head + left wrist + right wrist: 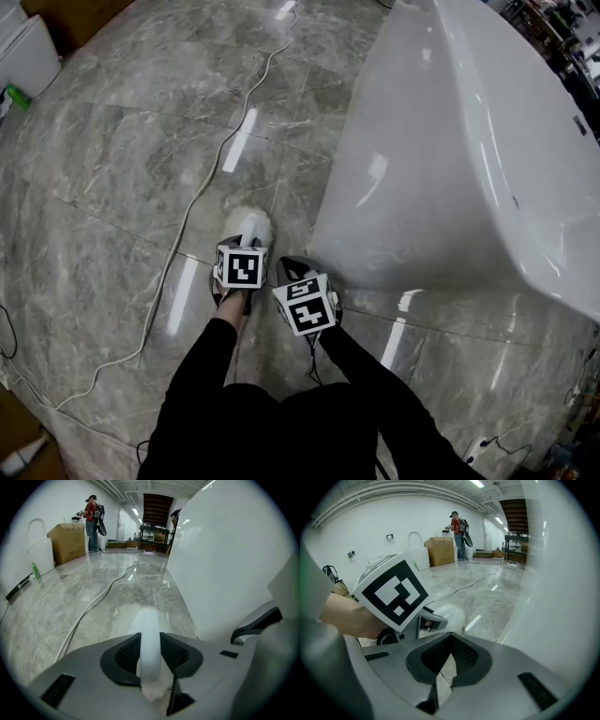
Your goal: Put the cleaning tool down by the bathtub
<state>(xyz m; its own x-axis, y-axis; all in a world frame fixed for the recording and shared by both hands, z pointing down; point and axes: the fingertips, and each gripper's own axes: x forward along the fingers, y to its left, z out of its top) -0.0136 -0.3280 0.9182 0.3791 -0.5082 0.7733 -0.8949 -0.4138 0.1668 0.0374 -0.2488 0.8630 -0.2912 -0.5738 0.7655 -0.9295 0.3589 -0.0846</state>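
Observation:
The cleaning tool (248, 225) is white with a fluffy head that rests on the grey marble floor, just left of the bathtub's (450, 159) foot. Its pale handle (150, 644) runs between the jaws of my left gripper (246, 242), whose pads stand close along both sides without visibly squeezing it. The white tub wall (225, 564) rises right beside that gripper. My right gripper (291, 269) hovers just to the right, against the tub (562, 597). Its jaws (449, 656) meet at the tips with nothing between them. The left gripper's marker cube (391, 592) fills that view's left side.
A white cable (187, 225) snakes across the floor left of the tool. A white box (28, 52) and a green object (14, 97) sit at the far left. A person (91, 522) stands by a cardboard box (68, 541) far down the room.

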